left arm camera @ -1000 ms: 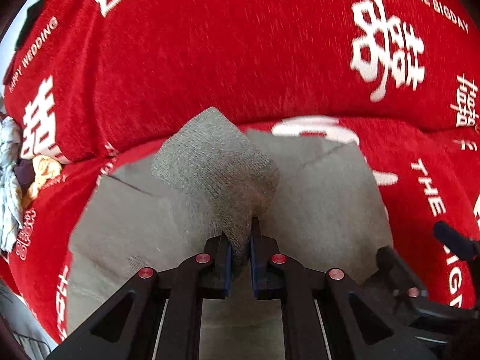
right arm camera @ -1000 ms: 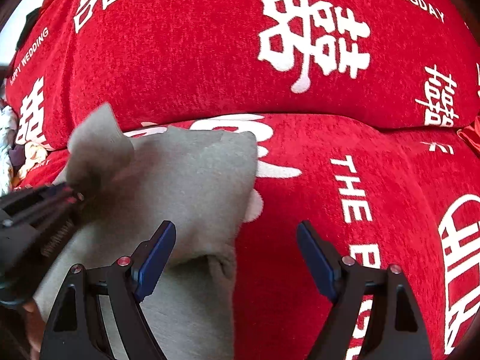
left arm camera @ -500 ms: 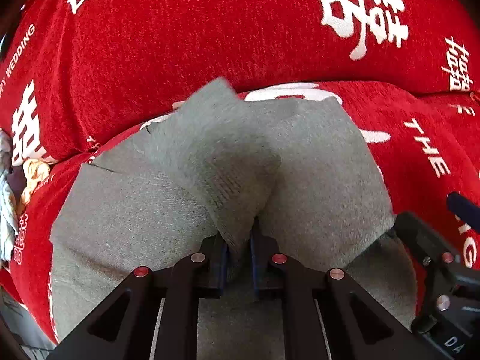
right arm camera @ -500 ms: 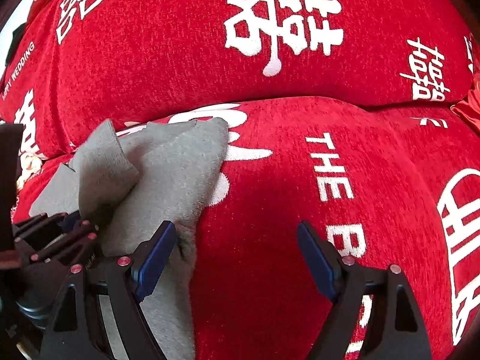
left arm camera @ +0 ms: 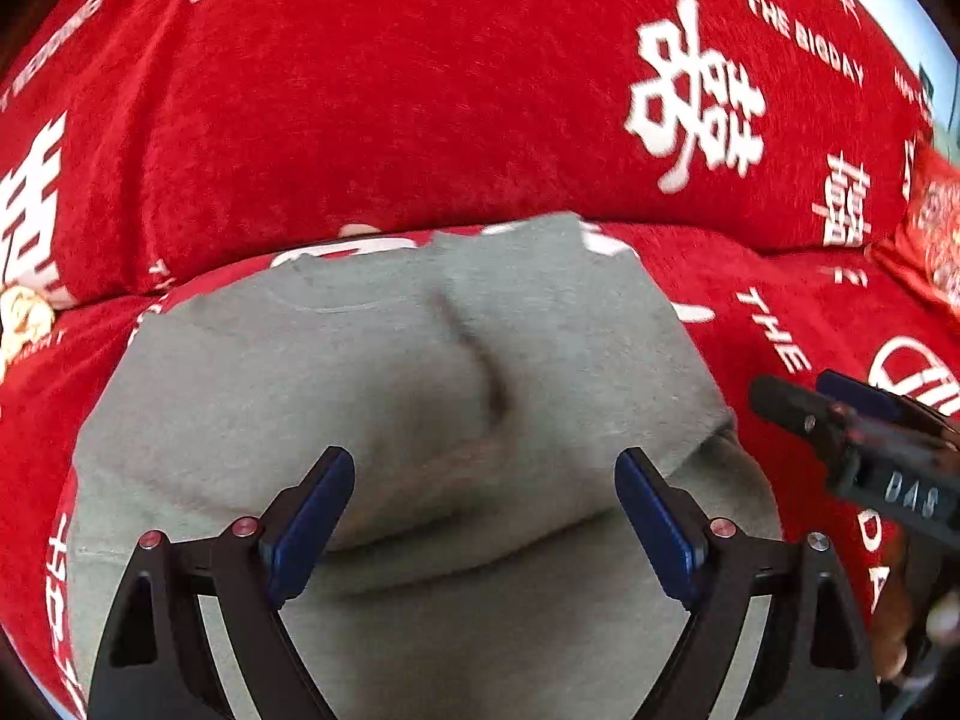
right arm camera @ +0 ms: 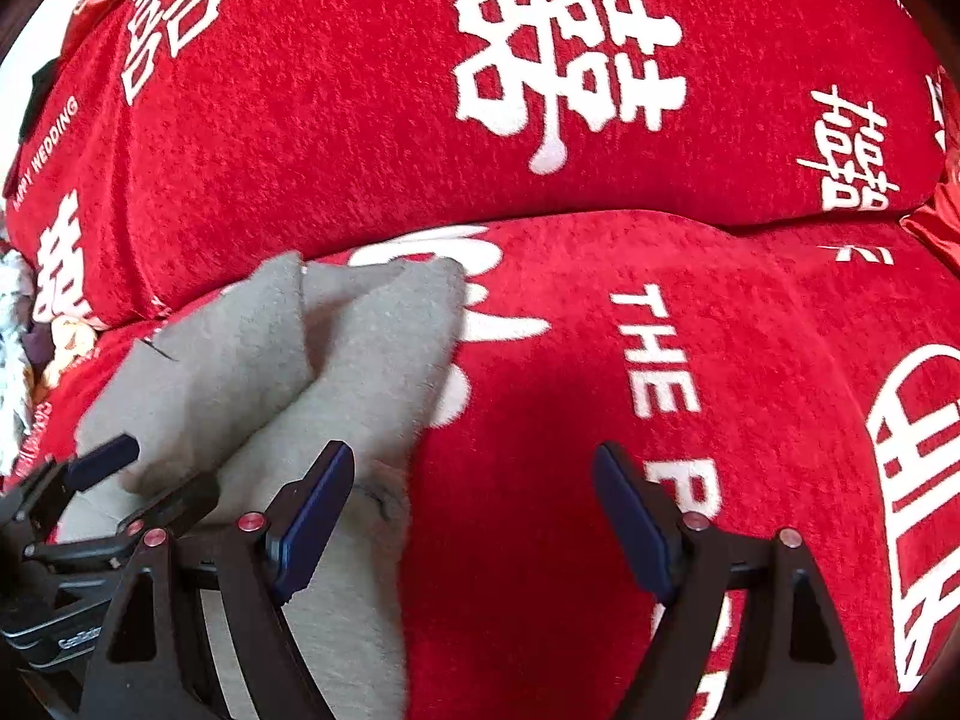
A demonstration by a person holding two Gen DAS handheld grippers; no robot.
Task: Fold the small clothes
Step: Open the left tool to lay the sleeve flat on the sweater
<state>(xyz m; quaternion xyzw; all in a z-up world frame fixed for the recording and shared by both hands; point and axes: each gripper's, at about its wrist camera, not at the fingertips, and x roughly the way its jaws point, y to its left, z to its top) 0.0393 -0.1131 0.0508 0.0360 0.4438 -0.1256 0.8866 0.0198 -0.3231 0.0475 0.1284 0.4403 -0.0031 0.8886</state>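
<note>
The left gripper [left arm camera: 483, 516] has its blue-padded fingers [left arm camera: 312, 516] spread wide; they have just been opening, and nothing is pinched between them now. The grey garment [left arm camera: 384, 396] lies below and ahead of them, free of the pads. The right gripper [right arm camera: 474, 516] also stands with its fingers [right arm camera: 633, 522] apart and empty, hovering over bare red cloth, with only its left finger over the garment's right edge.

The garment is a small piece of soft, slightly fuzzy grey knit. In the left wrist view it lies mostly flat, with a folded-over flap on top whose edge shows as a dark curved crease running down the middle, and a rounded fold bulging just ahead of the fingers. A line of stitching runs near its far edge. From the right wrist view [right arm camera: 360, 360] the top layer rises in a loose, peaked ridge, so the fold is not pressed flat.

It rests on the seat of a red sofa cover [left arm camera: 420, 90] printed with white characters and lettering, close to the backrest cushion. A heap of other small cloths [right arm camera: 18, 360] sits at the far left.
</note>
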